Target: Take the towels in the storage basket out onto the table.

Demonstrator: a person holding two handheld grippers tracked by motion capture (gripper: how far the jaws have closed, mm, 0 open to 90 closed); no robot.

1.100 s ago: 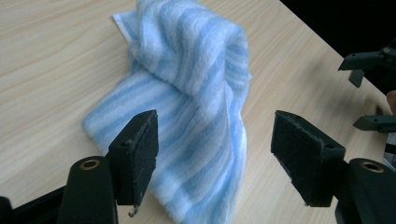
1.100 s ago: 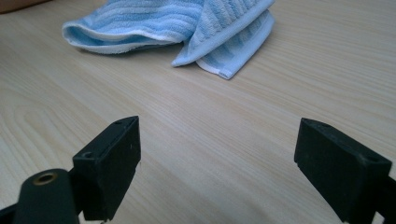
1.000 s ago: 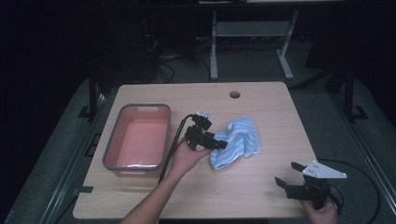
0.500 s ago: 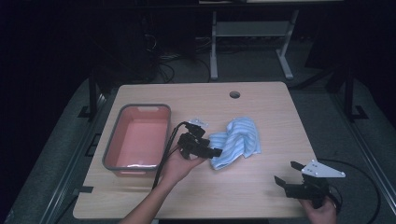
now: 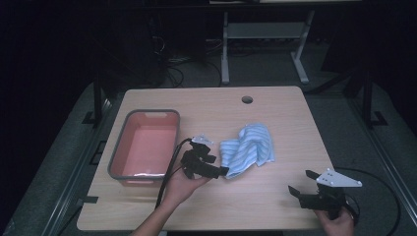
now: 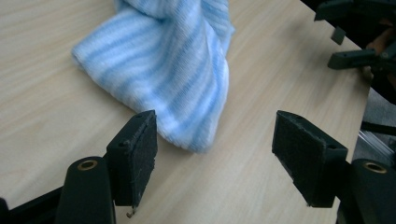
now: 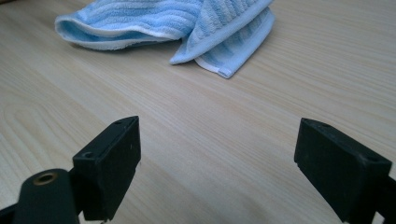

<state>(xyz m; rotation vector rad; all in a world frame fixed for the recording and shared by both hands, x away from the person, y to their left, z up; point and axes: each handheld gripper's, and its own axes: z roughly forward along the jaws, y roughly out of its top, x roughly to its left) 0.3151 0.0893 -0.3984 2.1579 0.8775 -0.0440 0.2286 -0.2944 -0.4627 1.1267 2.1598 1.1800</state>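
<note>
Left gripper (image 5: pixel 220 168): jaws spread wide, low over the table (image 5: pixel 275 196), one corner of the towel (image 5: pixel 248 147) lying just at its mouth, nothing clamped.
Left hand (image 5: pixel 183 188): reaches in from the bottom edge, forearm angled toward the towel.
Right gripper (image 5: pixel 301 183): jaws wide apart and empty, near the table's front right, well apart from the towel.
Towel: light blue with white stripes, crumpled and folded over itself, mid-table.
Bin (image 5: pixel 129 125): pink with grey rim, left of the towel.
</note>
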